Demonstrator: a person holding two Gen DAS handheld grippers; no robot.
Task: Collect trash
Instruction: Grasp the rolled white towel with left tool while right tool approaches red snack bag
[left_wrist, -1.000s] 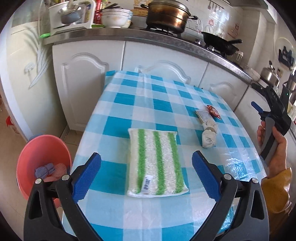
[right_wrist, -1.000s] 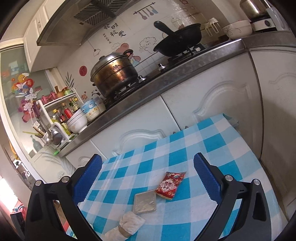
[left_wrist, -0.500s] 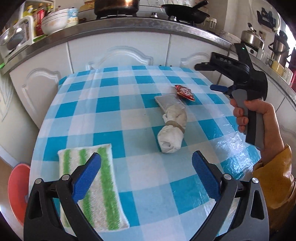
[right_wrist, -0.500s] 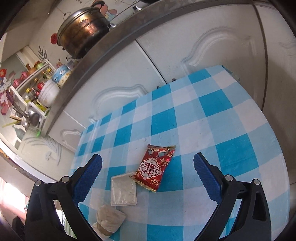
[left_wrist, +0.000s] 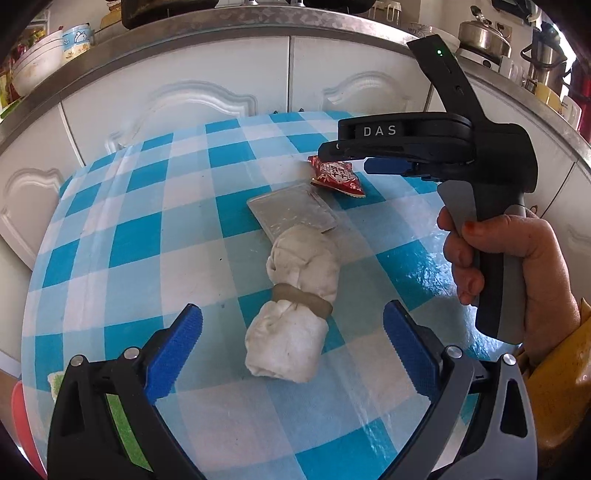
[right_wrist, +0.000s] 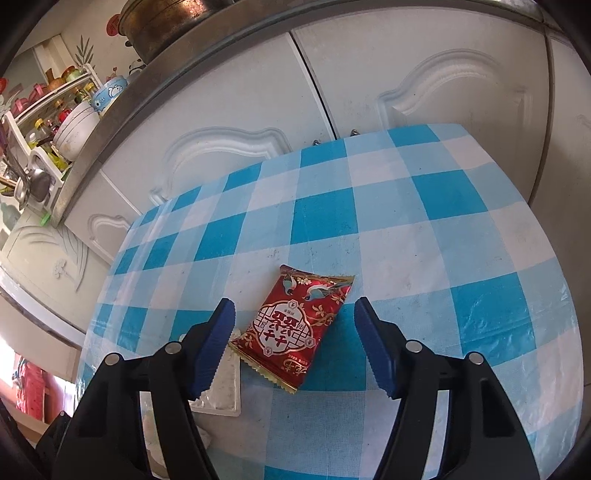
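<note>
On the blue-and-white checked table (left_wrist: 147, 240) lie a white wad bound with a tan band (left_wrist: 288, 343), a flat silvery packet (left_wrist: 291, 214) and a red snack packet (left_wrist: 338, 177). My left gripper (left_wrist: 291, 314) is open, low over the table, with the near end of the wad between its blue pads and apart from both. My right gripper (right_wrist: 295, 306), held by a hand (left_wrist: 517, 258), points down at the red snack packet (right_wrist: 295, 328). Its jaws are closing with the packet between them, and the pads do not touch it. The silvery packet (right_wrist: 221, 387) lies under its left finger.
White cabinet doors (left_wrist: 184, 96) under a steel counter stand just behind the table's far edge. A green-striped cloth (left_wrist: 114, 410) shows behind my left finger. A sliver of a red basin (left_wrist: 18, 424) sits on the floor at the left. Bowls and a pot stand on the counter.
My left gripper swung right from the striped cloth to the white wad. My right gripper came down over the red packet and its jaws narrowed.
</note>
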